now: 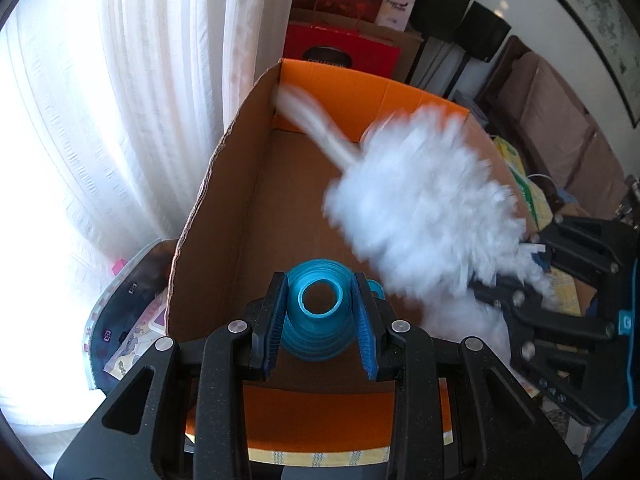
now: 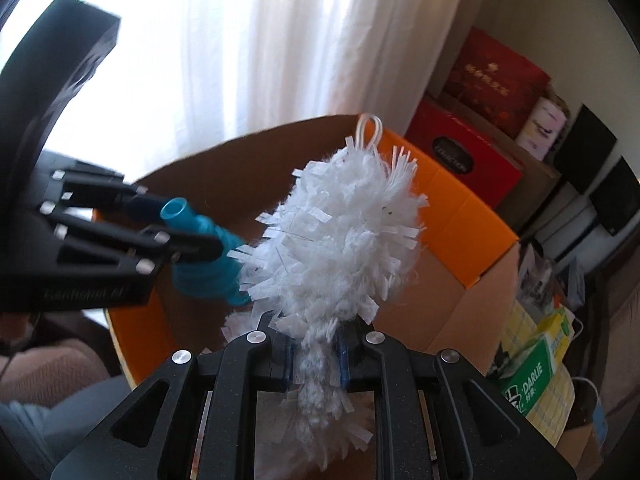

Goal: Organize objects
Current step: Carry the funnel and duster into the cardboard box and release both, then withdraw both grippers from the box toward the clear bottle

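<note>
**Operator:** Left wrist view first. My left gripper (image 1: 320, 320) is clamped on the blue funnel-shaped piece (image 1: 318, 312), pads pressing its ribbed sides, spout opening facing the camera. It hangs over the near end of the open cardboard box (image 1: 224, 216), above the bare floor of the box. The white duster (image 1: 416, 204) is blurred and lies across the right half of the box opening, its pale strip reaching toward the far left corner. My right gripper (image 1: 504, 292) enters from the right edge.

**Checker:** Judgement: the step in hand is placement into the box. Procedure: keep both loads inside the walls before releasing. Lower the blue piece on the left side, well apart from the duster.

**Operator:** Right wrist view. My right gripper (image 2: 314, 356) is closed on the duster's (image 2: 340, 232) lower stem; the fluffy head stands up, its hanging loop (image 2: 370, 130) at the top. The blue piece (image 2: 208, 252) in the left gripper (image 2: 180, 236) sits just beside the fibres on the left; whether they touch, I cannot tell.

**Checker:** Risk: fibres may snag the blue piece. Separate the two, lay the duster lengthwise along the right wall (image 2: 452, 312), then open each set of jaws only once its load rests on the floor of the box.
</note>
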The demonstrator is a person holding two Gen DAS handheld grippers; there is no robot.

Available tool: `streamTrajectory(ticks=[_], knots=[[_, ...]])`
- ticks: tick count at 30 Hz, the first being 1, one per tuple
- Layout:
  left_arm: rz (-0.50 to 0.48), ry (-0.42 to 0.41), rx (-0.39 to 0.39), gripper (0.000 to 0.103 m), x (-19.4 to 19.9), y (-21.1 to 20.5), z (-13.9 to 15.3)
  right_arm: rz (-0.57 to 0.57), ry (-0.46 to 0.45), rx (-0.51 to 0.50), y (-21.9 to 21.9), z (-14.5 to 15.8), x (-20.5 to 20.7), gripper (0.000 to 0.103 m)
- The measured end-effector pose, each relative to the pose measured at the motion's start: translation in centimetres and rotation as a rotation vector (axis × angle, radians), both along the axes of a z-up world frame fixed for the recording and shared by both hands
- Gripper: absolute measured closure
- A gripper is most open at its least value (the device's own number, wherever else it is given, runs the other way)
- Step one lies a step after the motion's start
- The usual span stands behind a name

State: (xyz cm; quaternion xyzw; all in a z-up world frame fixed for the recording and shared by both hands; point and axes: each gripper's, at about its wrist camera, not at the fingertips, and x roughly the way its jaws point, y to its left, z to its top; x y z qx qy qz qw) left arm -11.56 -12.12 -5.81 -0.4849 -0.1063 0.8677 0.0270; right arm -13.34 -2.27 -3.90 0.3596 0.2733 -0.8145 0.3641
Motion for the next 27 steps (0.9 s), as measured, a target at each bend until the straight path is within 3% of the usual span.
streamTrajectory(ticks=[4, 10, 13, 15, 17, 25, 27], knots=[[0.007, -0.006, -0.014, 0.073, -0.2, 0.1, -0.3, 0.011, -0.048, 0.04, -0.2, -1.4, -0.3, 0.088], [0.003, -0.026, -0.043, 0.069, -0.4, 0.5, -0.6, -0.079, -0.102, 0.029, 0.6, -2.8, -2.0, 0.078], [0.003, -0.02, -0.02, 0.056, -0.2, 0.4, -0.3, -0.105, -0.142, -0.023, 1.4, -2.5, -2.7, 0.06], [0.008, 0.001, -0.018, 0.037, 0.0, 0.5, 0.2, -0.126, -0.145, -0.07, 2.3, -1.7, -3.0, 0.041], [0.015, 0.028, -0.022, 0.028, 0.3, 0.5, 0.8, -0.14, -0.149, -0.118, 3.2, -0.7, -3.1, 0.033], [0.019, 0.079, 0.005, 0.013, 1.4, 0.5, 3.1, -0.219, -0.112, -0.215, 6.0, 3.7, -1.6, 0.028], [0.02, 0.096, 0.008, 0.005, 1.8, 0.7, 3.6, -0.255, -0.101, -0.219, 7.0, 4.4, -0.9, 0.02]])
